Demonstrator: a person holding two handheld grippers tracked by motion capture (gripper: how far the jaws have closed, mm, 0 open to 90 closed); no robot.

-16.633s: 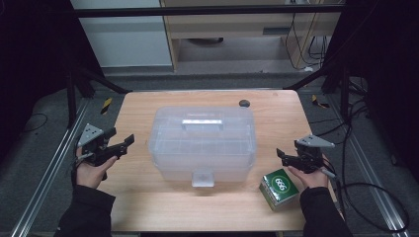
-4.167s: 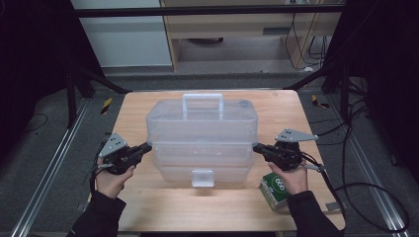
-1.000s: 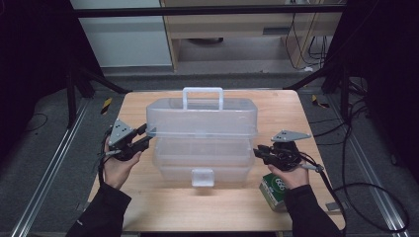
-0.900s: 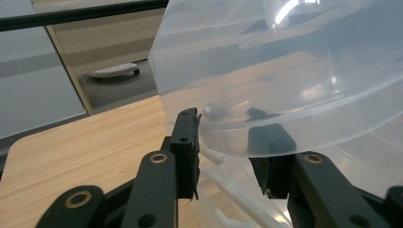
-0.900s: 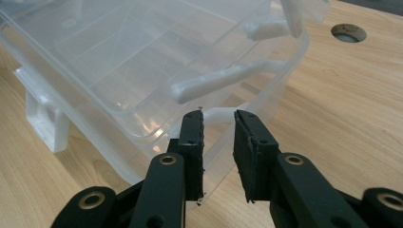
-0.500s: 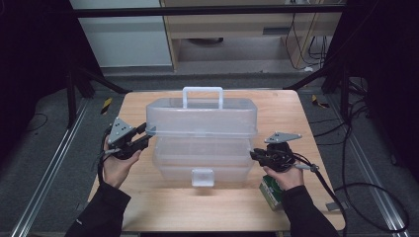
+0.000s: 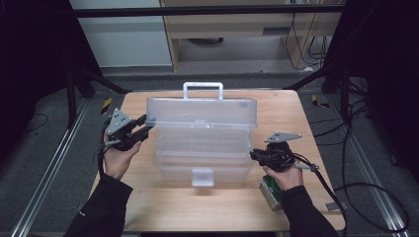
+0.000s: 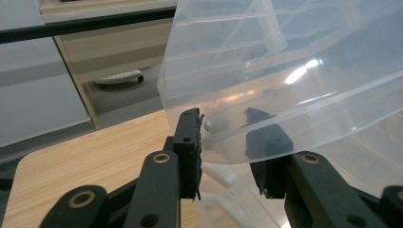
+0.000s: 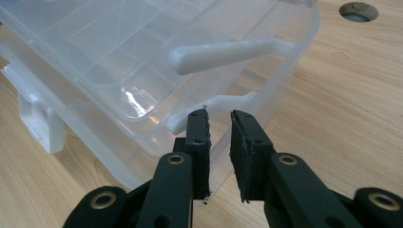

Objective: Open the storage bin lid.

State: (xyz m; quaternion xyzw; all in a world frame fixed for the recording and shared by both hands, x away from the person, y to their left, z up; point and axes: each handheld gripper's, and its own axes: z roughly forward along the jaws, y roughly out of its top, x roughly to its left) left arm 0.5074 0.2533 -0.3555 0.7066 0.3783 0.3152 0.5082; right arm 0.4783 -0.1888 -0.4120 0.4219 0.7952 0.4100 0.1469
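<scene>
A clear plastic tiered toolbox (image 7: pixel 202 150) stands mid-table with its lid (image 7: pixel 202 112) swung up and the white handle (image 7: pixel 202 87) on top. My left gripper (image 7: pixel 146 127) is at the lid's lower left corner. In the left gripper view that corner (image 8: pixel 266 109) sits between the jaws, and the left gripper (image 8: pixel 223 126) is shut on it. My right gripper (image 7: pixel 253 155) is at the box's right end. Its jaws have just been closing and stand narrowly open (image 9: pixel 219 116) with nothing between the pads. A white hinge arm (image 9: pixel 228 100) lies just beyond its tips.
A green carton (image 7: pixel 271 191) lies on the wooden table (image 7: pixel 163 207) under my right hand. The box's front latch (image 7: pixel 202 177) faces me. A round hole (image 9: pixel 359 10) is in the tabletop beyond the box. Cables trail off the table's right side.
Since the oldest frame the lid has swung up from flat to upright, and both grippers have come in to the box's ends. Over the last second neither hand has visibly shifted.
</scene>
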